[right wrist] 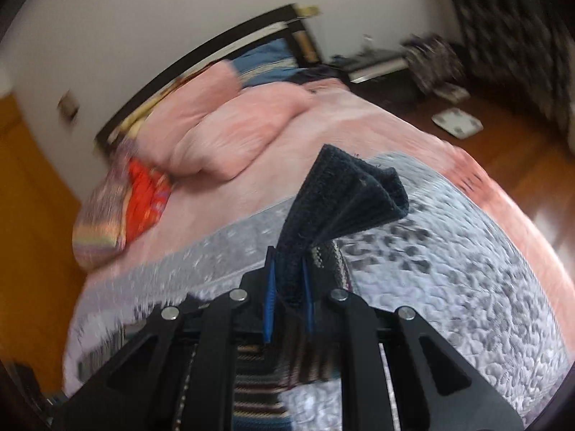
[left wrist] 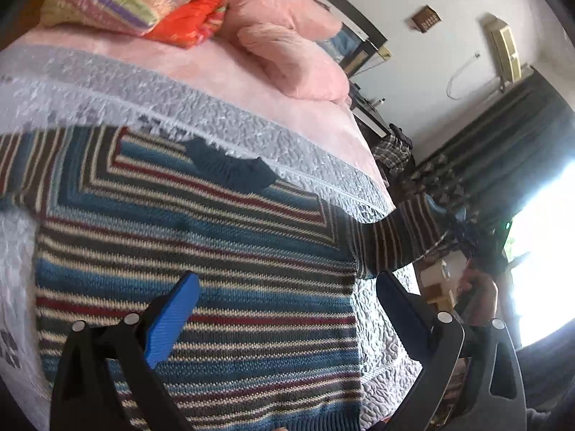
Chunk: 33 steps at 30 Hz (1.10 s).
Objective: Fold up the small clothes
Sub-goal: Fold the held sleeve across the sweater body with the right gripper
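Note:
A small striped knit sweater [left wrist: 201, 248] in blue, cream, dark red and grey lies flat on the grey quilted blanket [left wrist: 222, 115], its dark collar toward the pillows. My left gripper [left wrist: 287, 291] hovers open over the sweater's lower body, blue pads wide apart, nothing between them. One sleeve [left wrist: 406, 233] stretches off to the right, lifted. My right gripper [right wrist: 289, 298] is shut on that sleeve's dark blue cuff [right wrist: 345, 194], which fans out above the fingers; striped fabric [right wrist: 258, 388] hangs below them. The right wrist view is blurred.
The bed carries pink pillows [left wrist: 291, 50], a folded striped cover [left wrist: 104, 0] and an orange cloth [left wrist: 194, 18] by the dark headboard [right wrist: 201, 61]. A hand [left wrist: 478, 294] is at the bed's right edge. Wooden floor with a white scale [right wrist: 456, 122], dark curtains [left wrist: 503, 143] and a bright window lie beyond.

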Tool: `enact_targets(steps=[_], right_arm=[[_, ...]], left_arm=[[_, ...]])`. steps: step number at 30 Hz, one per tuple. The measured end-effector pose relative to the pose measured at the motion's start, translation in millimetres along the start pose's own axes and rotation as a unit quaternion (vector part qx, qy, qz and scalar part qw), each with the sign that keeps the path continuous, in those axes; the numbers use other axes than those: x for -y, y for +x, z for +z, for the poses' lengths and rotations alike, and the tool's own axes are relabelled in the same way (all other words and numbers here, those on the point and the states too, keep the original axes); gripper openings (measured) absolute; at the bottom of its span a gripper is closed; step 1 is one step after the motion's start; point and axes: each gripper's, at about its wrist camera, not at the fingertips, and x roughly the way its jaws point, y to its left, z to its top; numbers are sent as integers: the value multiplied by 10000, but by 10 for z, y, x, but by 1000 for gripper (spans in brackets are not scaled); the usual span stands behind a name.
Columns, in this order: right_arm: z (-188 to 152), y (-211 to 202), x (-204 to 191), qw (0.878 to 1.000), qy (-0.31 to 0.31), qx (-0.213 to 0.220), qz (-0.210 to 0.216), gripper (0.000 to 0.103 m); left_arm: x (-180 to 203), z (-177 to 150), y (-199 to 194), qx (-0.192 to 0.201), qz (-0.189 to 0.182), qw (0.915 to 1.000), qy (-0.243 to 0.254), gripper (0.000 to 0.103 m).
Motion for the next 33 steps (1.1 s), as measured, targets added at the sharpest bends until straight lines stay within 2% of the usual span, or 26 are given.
enact_targets(steps=[4, 8, 15, 18, 21, 22, 24, 26, 28, 29, 30, 31, 33], right_arm=[[-227, 178, -696, 9965, -819, -144, -29, 12], [-684, 516, -1333, 9825, -1809, -376, -226, 12], [-1547, 1245, -2021, 9492, -2950, -899, -630, 12], [-1830, 1454, -2144, 9371, -3267, -992, -722, 12], [-2062, 1626, -2198, 9261, -3505, -1170, -764, 21], [-2117, 1657, -2183, 9257, -3492, -1288, -673, 32], [-2184, 1615, -2148, 9301, -3373, -1404, -389, 49], [-2203, 1466, -2071, 9355, -3267, -1307, -324, 60], [-2195, 1272, -1943, 9470, -2947, -1236, -309, 62], [-2184, 1142, -1828, 9575, -2603, -1208, -293, 62], [-2185, 1032, -1725, 9660, -2281, -1188, -273, 62], [-2198, 932, -1640, 9721, -2023, -1165, -244, 62], [-2270, 735, -1485, 9820, -1561, -1045, -211, 62]], left_arm=[[67, 110, 93, -192, 96, 9996, 200, 99], [12, 249, 220, -274, 150, 9992, 259, 99], [-146, 414, 618, -734, -227, 9970, 118, 99], [-289, 474, 789, -892, -634, 9936, -274, 99], [-433, 536, 975, -963, -929, 9881, -756, 99], [-486, 554, 1054, -985, -1032, 9855, -921, 99], [-548, 565, 1178, -1009, -1200, 9807, -1169, 99], [-588, 556, 1362, -1097, -1428, 9734, -1417, 99], [-597, 518, 1581, -1238, -1531, 9669, -1620, 99], [-594, 487, 1691, -1326, -1486, 9661, -1642, 99], [-584, 459, 1795, -1401, -1320, 9677, -1629, 99], [-582, 420, 1909, -1502, -996, 9701, -1623, 99], [-581, 333, 2065, -1637, -897, 9667, -1751, 99]])
